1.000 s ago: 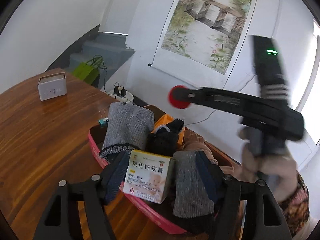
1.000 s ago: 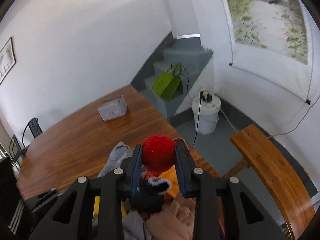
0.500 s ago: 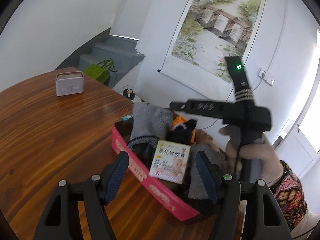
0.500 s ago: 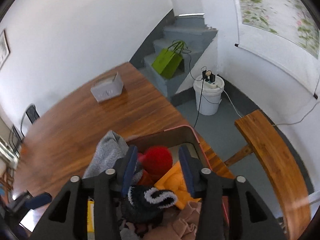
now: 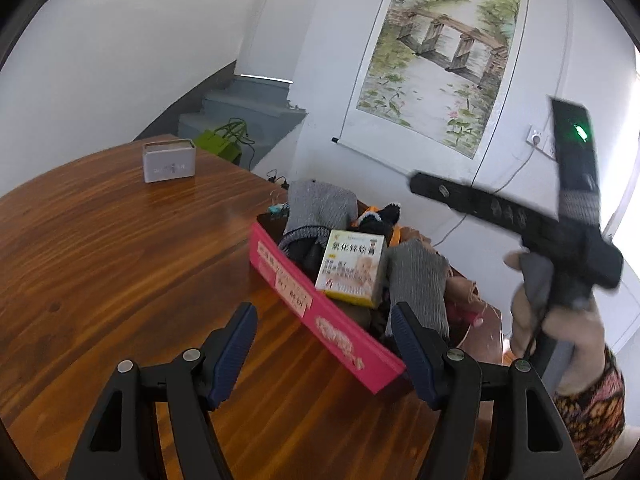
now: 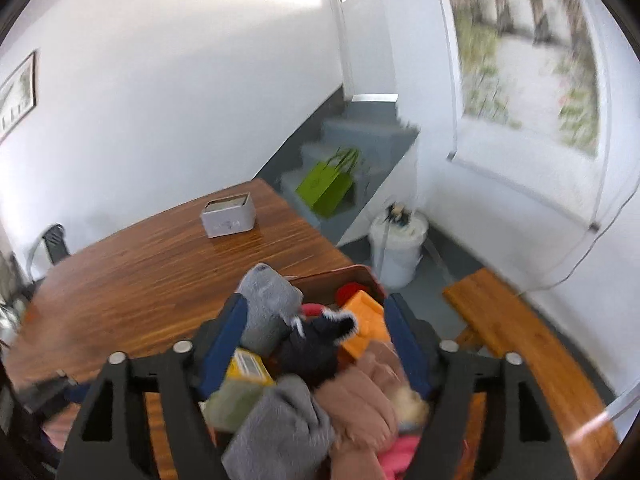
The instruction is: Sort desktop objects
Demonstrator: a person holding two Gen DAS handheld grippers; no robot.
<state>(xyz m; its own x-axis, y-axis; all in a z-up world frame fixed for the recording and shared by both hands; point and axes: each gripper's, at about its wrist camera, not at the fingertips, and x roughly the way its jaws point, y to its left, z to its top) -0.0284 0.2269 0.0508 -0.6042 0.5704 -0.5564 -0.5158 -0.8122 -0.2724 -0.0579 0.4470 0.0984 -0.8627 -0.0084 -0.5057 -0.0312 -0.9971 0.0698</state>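
A pink box (image 5: 320,316) stuffed with grey, black, orange and beige knitwear stands at the table's right end. A yellow-and-white medicine carton (image 5: 352,266) stands upright inside it. My left gripper (image 5: 324,344) is open and empty, hovering just before the box's near wall. My right gripper (image 6: 314,340) is open and empty above the box; it also shows in the left wrist view (image 5: 520,220). A red ball (image 6: 347,293) lies in the box's far corner beside an orange piece (image 6: 366,326).
A small white tin (image 5: 169,161) sits far back on the wooden table (image 5: 100,260). Beyond the table edge are a wooden bench (image 6: 520,344), a white bucket (image 6: 396,244), a green bag (image 6: 326,184) and stairs.
My right gripper opened, dropped the red ball into the box and rose. My left gripper let go of the carton, opened and pulled back from the box.
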